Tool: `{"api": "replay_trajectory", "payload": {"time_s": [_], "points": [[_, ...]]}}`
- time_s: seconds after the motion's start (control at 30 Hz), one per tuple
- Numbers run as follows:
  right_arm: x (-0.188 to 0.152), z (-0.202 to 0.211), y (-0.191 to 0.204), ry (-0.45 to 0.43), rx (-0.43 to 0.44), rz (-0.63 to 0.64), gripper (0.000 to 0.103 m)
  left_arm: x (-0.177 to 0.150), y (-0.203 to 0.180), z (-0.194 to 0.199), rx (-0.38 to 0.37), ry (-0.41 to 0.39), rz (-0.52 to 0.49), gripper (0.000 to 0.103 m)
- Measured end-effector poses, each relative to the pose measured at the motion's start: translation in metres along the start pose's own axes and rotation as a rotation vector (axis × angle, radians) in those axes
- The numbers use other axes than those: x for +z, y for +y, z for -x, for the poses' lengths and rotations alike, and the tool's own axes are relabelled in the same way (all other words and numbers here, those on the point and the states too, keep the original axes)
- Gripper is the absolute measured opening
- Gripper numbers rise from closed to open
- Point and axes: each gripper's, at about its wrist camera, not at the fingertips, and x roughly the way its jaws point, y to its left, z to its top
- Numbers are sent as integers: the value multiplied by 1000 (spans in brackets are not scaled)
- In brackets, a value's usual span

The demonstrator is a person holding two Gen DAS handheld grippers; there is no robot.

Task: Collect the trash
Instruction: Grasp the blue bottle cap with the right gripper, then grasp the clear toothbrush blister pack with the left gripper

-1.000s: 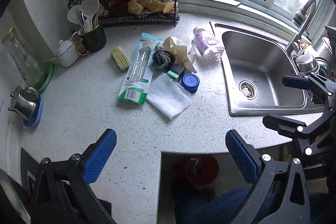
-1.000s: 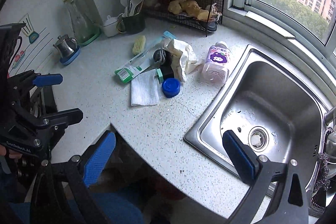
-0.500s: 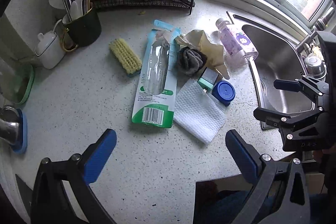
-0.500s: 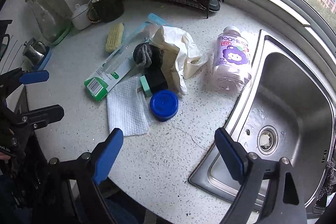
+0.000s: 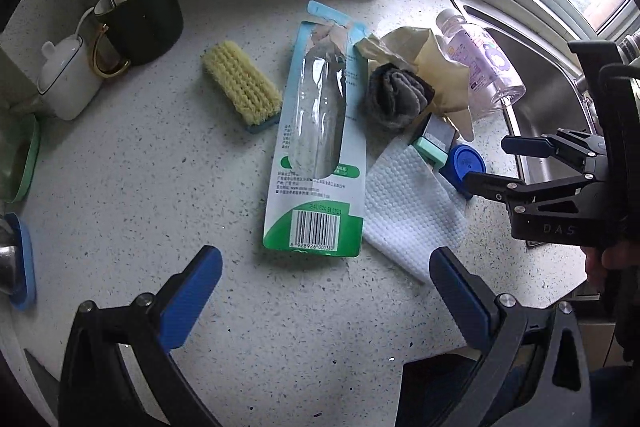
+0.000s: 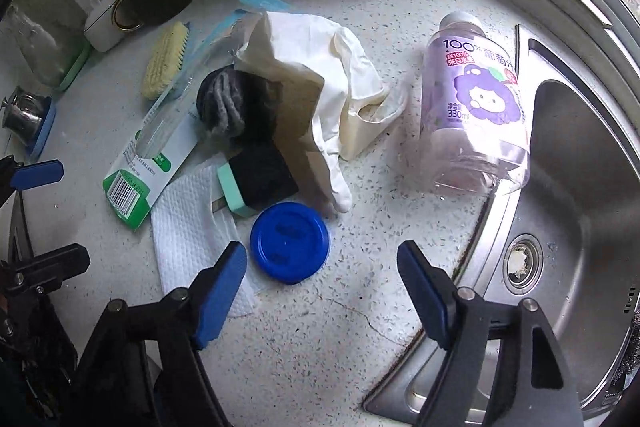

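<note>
Both grippers hover above the tabletop [image 5: 120, 195] with jaws apart and nothing between them: the left gripper [image 5: 324, 291] faces the blister pack [image 5: 316, 155], the right gripper [image 6: 320, 291] hangs just short of the blue lid [image 6: 290, 242]. The trash lies in a loose heap beside the sink [image 6: 580, 187]. The pack lies flat, barcode end nearest the left gripper; it looks light and springy, thin card with a clear plastic bubble, so it will likely flex and slide, and the free barcode edge seems the best place to pinch. Touching its right edge is a paper towel [image 5: 404, 203], limp and weightless, which should bunch up wherever it is nipped, though a sponge [image 6: 256, 183] rests on one corner and may drag along. The lid is stiff, low and smooth, lying flat on the towel's edge; a grip across its rim could slip, so a low, square approach seems needed. Behind it a rubber glove [image 6: 320, 95] drapes over a dark wad of cloth [image 6: 236, 103]; both are soft and easy to grab by any fold. The bottle [image 6: 476, 107] lies on its side at the sink's rim, apparently empty, light, round and slick, and may roll; across the body near the neck looks safest. The brush [image 5: 240, 87] is probably not trash.
</note>
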Motion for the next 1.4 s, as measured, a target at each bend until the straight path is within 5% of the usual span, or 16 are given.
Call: {"api": "replay_trajectory", "payload": {"time_s": [0.27,0.5,1.1,1.4], "points": [[5,-14,10,46,3,-1,68,-1,4,-8,-10,12,8,103],[11,-16,17,41,-24,35,43,-4,10,-4,6,11,29,103],[-27,33,1,-22,-15,-11,43,17,11,-12,31,5,-18,103],[-39,41,-5,-30,-22,-63,43,51,30,-36,42,39,-8,85]]}}
